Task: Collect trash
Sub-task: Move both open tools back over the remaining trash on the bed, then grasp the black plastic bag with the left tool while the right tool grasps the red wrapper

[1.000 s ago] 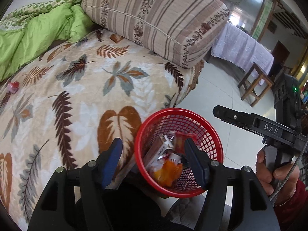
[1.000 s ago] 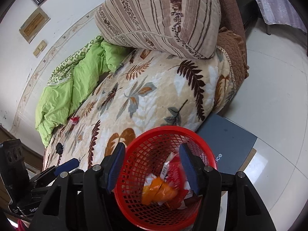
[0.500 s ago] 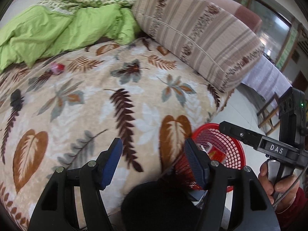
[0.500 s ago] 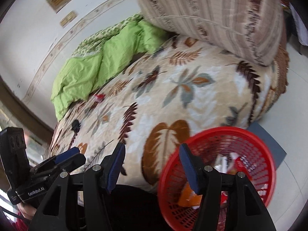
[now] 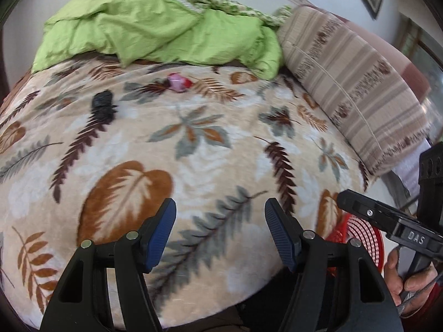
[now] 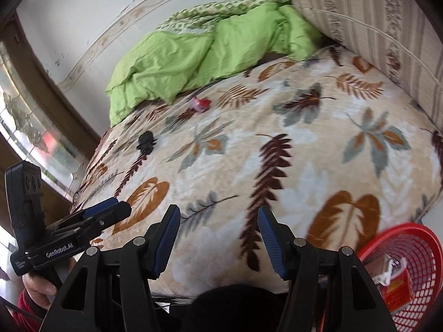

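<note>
Trash: none between either set of jaws, left gripper point(image 5: 220, 232) and right gripper point(image 6: 218, 238) both spread and empty above the bed point(image 5: 221, 166). Pink wrapper point(image 5: 178, 82) at twelve o'clock, black scrap point(image 5: 103, 105) at eleven. Red basket point(image 6: 409, 262) low at four, likely parked for drop-offs.
</note>
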`<state>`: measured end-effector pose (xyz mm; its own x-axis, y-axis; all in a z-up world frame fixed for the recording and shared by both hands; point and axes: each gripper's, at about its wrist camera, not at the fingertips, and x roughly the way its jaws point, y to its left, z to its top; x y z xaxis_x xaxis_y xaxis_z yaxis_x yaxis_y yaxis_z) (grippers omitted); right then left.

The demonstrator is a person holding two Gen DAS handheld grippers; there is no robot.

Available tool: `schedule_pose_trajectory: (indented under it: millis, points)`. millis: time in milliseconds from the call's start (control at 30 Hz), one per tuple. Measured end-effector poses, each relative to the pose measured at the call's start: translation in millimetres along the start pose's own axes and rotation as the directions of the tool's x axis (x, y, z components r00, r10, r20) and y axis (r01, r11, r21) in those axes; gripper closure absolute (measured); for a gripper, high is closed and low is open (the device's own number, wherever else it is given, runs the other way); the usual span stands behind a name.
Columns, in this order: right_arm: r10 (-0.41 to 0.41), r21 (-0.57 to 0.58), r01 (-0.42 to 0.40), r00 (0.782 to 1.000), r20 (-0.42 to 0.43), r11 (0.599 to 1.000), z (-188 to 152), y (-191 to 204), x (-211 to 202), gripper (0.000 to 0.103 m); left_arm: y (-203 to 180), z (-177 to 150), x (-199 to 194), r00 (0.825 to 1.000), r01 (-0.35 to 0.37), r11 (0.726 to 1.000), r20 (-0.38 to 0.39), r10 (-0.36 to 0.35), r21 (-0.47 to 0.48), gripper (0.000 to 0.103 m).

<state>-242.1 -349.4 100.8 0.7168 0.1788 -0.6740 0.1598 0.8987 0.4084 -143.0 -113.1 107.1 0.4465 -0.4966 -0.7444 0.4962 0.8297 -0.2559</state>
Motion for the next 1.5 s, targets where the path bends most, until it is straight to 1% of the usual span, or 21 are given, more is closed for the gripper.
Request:
schedule_pose_trajectory:
  millis: [100, 200, 400, 467, 533, 600, 633, 767, 900, 967, 1000, 1033, 1067, 1133, 1233, 1300, 1433, 1500]
  points:
    - [0.030, -0.021, -0.030, 0.999, -0.019, 0.999, 8.4, 15.7, 15.7, 0.041, 27.9, 9.3, -0.4, 0.999, -0.034, 0.998, 0.016, 0.035, -0.056, 0.037]
    - [0.038, -0.054, -0.040, 0.999, -0.032, 0.998, 18.5, 30.0, 31.0, 0.041, 54.0, 21.9, 1.1, 0.996, -0.079, 0.992, 0.032, 0.082, -0.097, 0.037]
    - [0.047, -0.101, -0.052, 0.997, -0.055, 0.994, 46.6, 46.4, 61.7, 0.041, 104.3, 57.7, 19.2, 0.982, -0.173, 0.970, 0.043, 0.183, -0.171, 0.037]
    - [0.046, -0.107, -0.052, 0.997, -0.057, 0.993, 58.8, 48.5, 73.6, 0.041, 122.0, 72.9, 31.0, 0.979, -0.185, 0.962, 0.048, 0.199, -0.201, 0.037]
    - [0.050, -0.103, -0.055, 0.997, -0.058, 0.993, 69.5, 48.9, 84.2, 0.041, 138.4, 86.3, 44.4, 0.971, -0.220, 0.949, 0.042, 0.236, -0.227, 0.037]
    - [0.055, -0.085, -0.061, 0.996, -0.066, 0.995, 82.2, 46.0, 98.3, 0.041, 156.1, 99.8, 61.4, 0.969, -0.228, 0.939, 0.033, 0.244, -0.256, 0.037]
    - [0.056, -0.074, -0.061, 0.996, -0.069, 0.995, 88.6, 44.0, 105.8, 0.041, 164.8, 106.6, 70.8, 0.966, -0.243, 0.932, 0.025, 0.259, -0.271, 0.037]
    - [0.044, -0.051, -0.048, 0.996, -0.078, 0.998, 111.9, 38.1, 132.4, 0.041, 191.2, 126.4, 105.6, 0.964, -0.254, 0.919, 0.001, 0.267, -0.303, 0.037]
    - [0.035, -0.056, -0.039, 0.997, -0.074, 0.998, 141.2, 37.1, 162.7, 0.041, 205.0, 140.7, 137.9, 0.962, -0.267, 0.915, -0.019, 0.274, -0.304, 0.037]
    - [0.032, -0.069, -0.038, 0.996, -0.080, 0.997, 157.4, 37.2, 181.5, 0.041, 210.0, 144.8, 151.9, 0.955, -0.288, 0.910, -0.025, 0.294, -0.299, 0.038]
    - [0.034, -0.069, -0.040, 0.996, -0.078, 0.997, 166.1, 36.1, 192.2, 0.040, 212.0, 146.0, 156.0, 0.955, -0.290, 0.910, -0.025, 0.296, -0.297, 0.040]
    - [0.036, -0.071, -0.042, 0.996, -0.075, 0.997, 173.4, 34.8, 202.0, 0.039, 213.7, 146.8, 160.1, 0.956, -0.285, 0.912, -0.021, 0.292, -0.296, 0.049]
    - [0.035, -0.073, -0.041, 0.996, -0.079, 0.996, 181.2, 33.5, 213.8, 0.038, 215.0, 147.1, 163.0, 0.960, -0.272, 0.915, -0.016, 0.280, -0.297, 0.055]
    - [0.037, -0.069, -0.043, 0.995, -0.090, 0.997, 195.1, 31.1, 237.7, 0.037, 214.7, 146.6, 164.6, 0.965, -0.251, 0.921, 0.000, 0.263, -0.298, 0.063]
    - [0.045, -0.056, -0.052, 0.993, -0.113, 0.997, 214.7, 27.4, 275.3, 0.037, 209.9, 144.0, 163.4, 0.961, -0.260, 0.925, 0.023, 0.277, -0.277, 0.065]
    - [0.072, -0.026, -0.076, 0.991, -0.115, 0.997, 224.2, 23.9, 294.1, 0.037, 209.5, 141.6, 162.4, 0.960, -0.259, 0.926, 0.036, 0.279, -0.276, 0.066]
    - [0.103, 0.032, -0.099, 0.987, -0.127, 0.995, 235.8, 18.4, 330.3, 0.037, 209.8, 139.5, 162.2, 0.959, -0.256, 0.927, 0.052, 0.280, -0.275, 0.066]
    - [0.090, 0.037, -0.086, 0.986, -0.140, 0.996, 237.5, 18.9, 346.0, 0.037, 209.9, 139.5, 162.8, 0.958, -0.255, 0.927, 0.057, 0.281, -0.276, 0.066]
